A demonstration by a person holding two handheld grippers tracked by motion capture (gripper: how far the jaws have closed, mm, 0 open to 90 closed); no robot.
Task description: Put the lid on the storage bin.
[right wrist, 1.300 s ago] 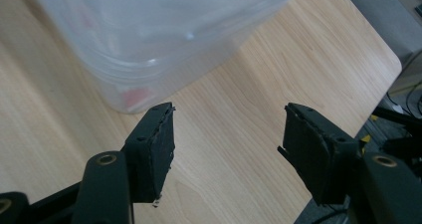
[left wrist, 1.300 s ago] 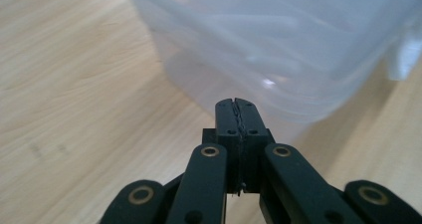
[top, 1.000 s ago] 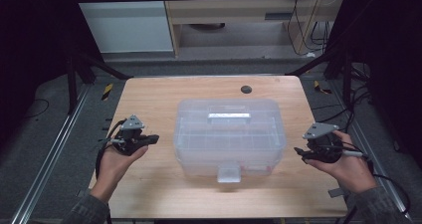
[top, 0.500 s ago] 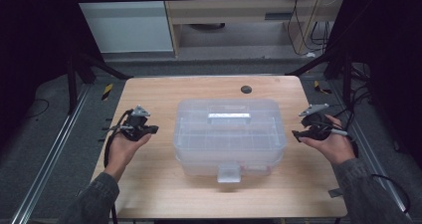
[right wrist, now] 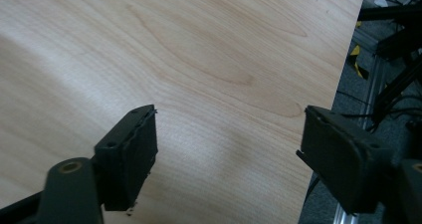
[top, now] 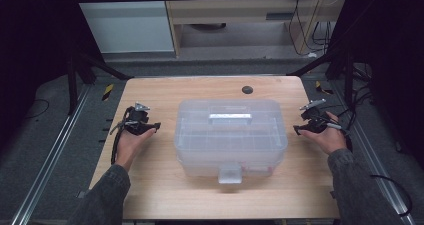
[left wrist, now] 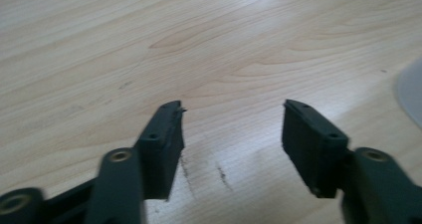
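Clear lidded plastic box (top: 230, 135) sits between both wide-open hand-held grippers

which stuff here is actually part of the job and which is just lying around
Part of the job:
- clear plastic lidded storage box, midway between both hands
- its front latch
- left gripper, jaws open
- right gripper, jaws open

Just lying about:
- small round black disc near the far edge of the light wooden table
- yellow-and-black striped pieces on the floor beside the table

Wooden table (top: 150, 195) fills centre frame; small black round thing (top: 247, 89) near its far edge, upper centre; yellow-black striped pieces (top: 107, 91) on floor, upper left.
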